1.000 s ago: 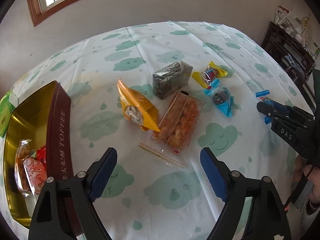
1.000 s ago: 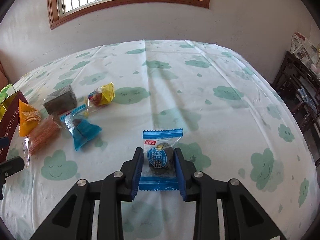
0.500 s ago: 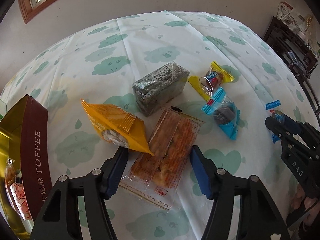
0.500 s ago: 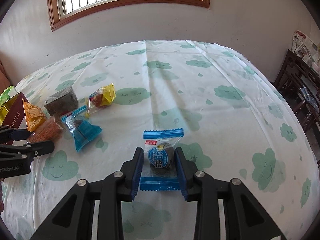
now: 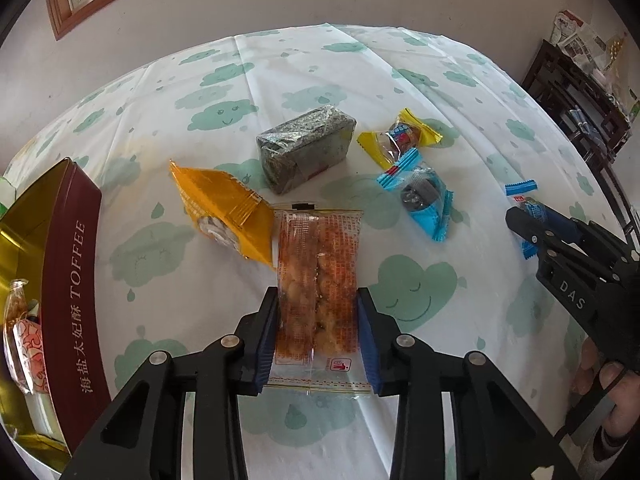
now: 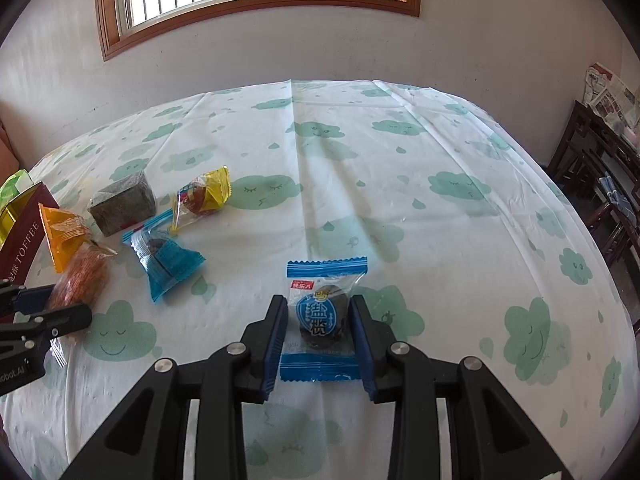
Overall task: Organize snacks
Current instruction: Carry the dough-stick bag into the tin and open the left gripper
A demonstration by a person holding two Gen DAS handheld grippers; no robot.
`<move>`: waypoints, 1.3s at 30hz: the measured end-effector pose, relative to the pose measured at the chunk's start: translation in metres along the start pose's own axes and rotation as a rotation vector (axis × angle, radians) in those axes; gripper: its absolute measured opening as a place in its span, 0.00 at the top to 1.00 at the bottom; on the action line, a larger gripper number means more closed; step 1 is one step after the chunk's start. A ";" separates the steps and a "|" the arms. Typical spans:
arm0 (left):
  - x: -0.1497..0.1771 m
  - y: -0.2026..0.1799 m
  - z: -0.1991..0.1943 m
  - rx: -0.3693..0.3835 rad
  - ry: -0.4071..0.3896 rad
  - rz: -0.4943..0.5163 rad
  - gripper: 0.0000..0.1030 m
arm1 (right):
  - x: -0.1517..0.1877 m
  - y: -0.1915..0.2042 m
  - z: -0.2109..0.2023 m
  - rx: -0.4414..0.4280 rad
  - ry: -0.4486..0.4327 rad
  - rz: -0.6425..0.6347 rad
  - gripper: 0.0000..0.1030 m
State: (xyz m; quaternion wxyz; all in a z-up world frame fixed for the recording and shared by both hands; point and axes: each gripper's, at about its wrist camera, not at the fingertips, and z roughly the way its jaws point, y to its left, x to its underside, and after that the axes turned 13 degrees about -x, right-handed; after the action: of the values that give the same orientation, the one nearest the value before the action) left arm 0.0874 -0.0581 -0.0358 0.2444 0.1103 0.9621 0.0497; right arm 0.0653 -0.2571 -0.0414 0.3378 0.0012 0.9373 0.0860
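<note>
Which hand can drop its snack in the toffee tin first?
Left, probably. The left gripper has just been closing, and its fingers now press the orange cracker pack, with the toffee tin right beside it. The right gripper holds the blue candy farther from the tin.

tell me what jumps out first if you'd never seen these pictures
The left gripper, whose jaws have just been closing, pinches a long clear packet of orange snack near the table's front. The right gripper clamps a blue-ended candy packet. A maroon TOFFEE tin stands open at the left edge.
</note>
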 end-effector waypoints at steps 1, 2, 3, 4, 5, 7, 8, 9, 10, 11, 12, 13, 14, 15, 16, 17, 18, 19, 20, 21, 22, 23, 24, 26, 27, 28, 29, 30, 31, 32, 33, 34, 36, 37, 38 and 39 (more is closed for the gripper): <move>0.002 0.000 -0.002 0.007 0.003 -0.008 0.68 | 0.000 0.000 0.000 0.000 0.000 0.000 0.67; 0.004 0.001 -0.003 0.012 0.006 -0.015 0.68 | 0.000 0.000 0.000 0.000 0.000 0.000 0.67; 0.006 0.002 -0.004 0.016 0.009 -0.020 0.68 | 0.000 0.000 0.000 0.000 0.000 0.000 0.68; 0.008 0.002 -0.005 0.017 0.013 -0.021 0.68 | 0.000 0.000 0.000 0.001 0.000 -0.001 0.68; 0.010 0.002 -0.006 0.018 0.014 -0.023 0.68 | 0.000 0.000 0.000 0.002 0.000 -0.001 0.68; 0.014 0.003 -0.010 0.022 0.014 -0.030 0.68 | 0.000 0.000 0.000 0.002 0.001 -0.002 0.67; 0.016 0.004 -0.014 0.025 0.011 -0.035 0.68 | 0.000 0.000 0.000 0.002 0.001 -0.002 0.67; 0.018 0.004 -0.017 0.028 0.005 -0.037 0.68 | 0.000 0.000 0.000 0.003 0.001 -0.003 0.68; 0.020 0.005 -0.021 0.028 0.000 -0.038 0.68 | 0.000 0.000 0.000 0.003 0.001 -0.003 0.68; 0.021 0.006 -0.025 0.029 -0.007 -0.039 0.68 | 0.000 0.000 0.000 0.004 0.001 -0.004 0.68; 0.022 0.007 -0.030 0.032 -0.015 -0.040 0.68 | 0.000 0.000 0.000 0.004 0.001 -0.004 0.68; 0.023 0.008 -0.034 0.034 -0.023 -0.042 0.68 | 0.000 0.000 0.001 0.005 0.001 -0.005 0.68; 0.024 0.009 -0.038 0.032 -0.028 -0.044 0.68 | 0.000 0.000 0.001 0.005 0.002 -0.005 0.67; 0.024 0.011 -0.042 0.030 -0.032 -0.046 0.68 | 0.000 0.000 0.001 0.005 0.001 -0.005 0.67; 0.024 0.014 -0.046 0.031 -0.039 -0.051 0.68 | 0.000 0.000 0.001 0.005 0.002 -0.005 0.68; 0.025 0.016 -0.050 0.031 -0.047 -0.056 0.68 | 0.000 0.000 0.001 0.005 0.002 -0.005 0.68; 0.025 0.019 -0.055 0.028 -0.056 -0.062 0.68 | 0.000 0.000 0.001 0.005 0.002 -0.005 0.68; 0.025 0.023 -0.059 0.024 -0.063 -0.067 0.68 | 0.000 0.000 0.001 0.005 0.002 -0.006 0.68; 0.026 0.027 -0.064 0.023 -0.073 -0.077 0.68 | 0.000 0.000 0.001 0.005 0.002 -0.005 0.67; 0.026 0.031 -0.068 0.022 -0.083 -0.085 0.68 | 0.000 0.000 0.001 0.005 0.002 -0.005 0.68; 0.026 0.036 -0.073 0.016 -0.093 -0.093 0.68 | 0.000 0.000 0.001 0.005 0.002 -0.006 0.68; 0.026 0.042 -0.078 0.010 -0.104 -0.102 0.68 | 0.000 0.000 0.001 0.005 0.002 -0.006 0.68; 0.026 0.049 -0.082 0.003 -0.114 -0.112 0.68 | 0.000 0.000 0.001 0.005 0.002 -0.005 0.68; 0.026 0.065 -0.089 -0.025 -0.132 -0.135 0.68 | 0.000 0.000 0.001 0.005 0.002 -0.005 0.68; 0.027 0.072 -0.092 -0.038 -0.139 -0.144 0.68 | 0.000 0.000 0.001 0.005 0.002 -0.005 0.68; 0.028 0.081 -0.094 -0.056 -0.146 -0.155 0.68 | 0.000 0.000 0.001 0.006 0.002 -0.006 0.68; 0.029 0.090 -0.096 -0.075 -0.151 -0.165 0.68 | 0.000 0.000 0.001 0.006 0.002 -0.006 0.68; 0.031 0.101 -0.097 -0.098 -0.151 -0.179 0.68 | 0.000 0.000 0.001 0.006 0.002 -0.006 0.68; 0.033 0.110 -0.096 -0.115 -0.149 -0.195 0.68 | 0.000 0.000 0.001 0.006 0.002 -0.006 0.68; 0.035 0.121 -0.096 -0.130 -0.148 -0.215 0.68 | 0.000 0.000 0.001 0.006 0.002 -0.006 0.68; 0.037 0.130 -0.096 -0.141 -0.144 -0.230 0.68 | 0.000 0.000 0.001 0.006 0.002 -0.006 0.68; 0.040 0.140 -0.095 -0.155 -0.137 -0.247 0.68 | 0.000 0.000 0.001 0.006 0.002 -0.005 0.67; 0.046 0.158 -0.093 -0.182 -0.127 -0.278 0.68 | 0.000 0.000 0.001 0.006 0.002 -0.006 0.68; 0.049 0.167 -0.091 -0.194 -0.119 -0.289 0.68 | 0.000 0.000 0.001 0.006 0.002 -0.006 0.68; 0.051 0.174 -0.089 -0.207 -0.111 -0.301 0.68 | 0.000 0.000 0.000 0.006 0.002 -0.006 0.68; 0.054 0.181 -0.086 -0.218 -0.101 -0.312 0.68 | 0.000 0.000 0.000 0.006 0.002 -0.006 0.68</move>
State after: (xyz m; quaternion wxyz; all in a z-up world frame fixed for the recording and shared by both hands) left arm 0.0333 0.1265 0.0417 0.3077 -0.0650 0.9429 0.1094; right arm 0.0656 -0.2569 -0.0417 0.3371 -0.0005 0.9379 0.0822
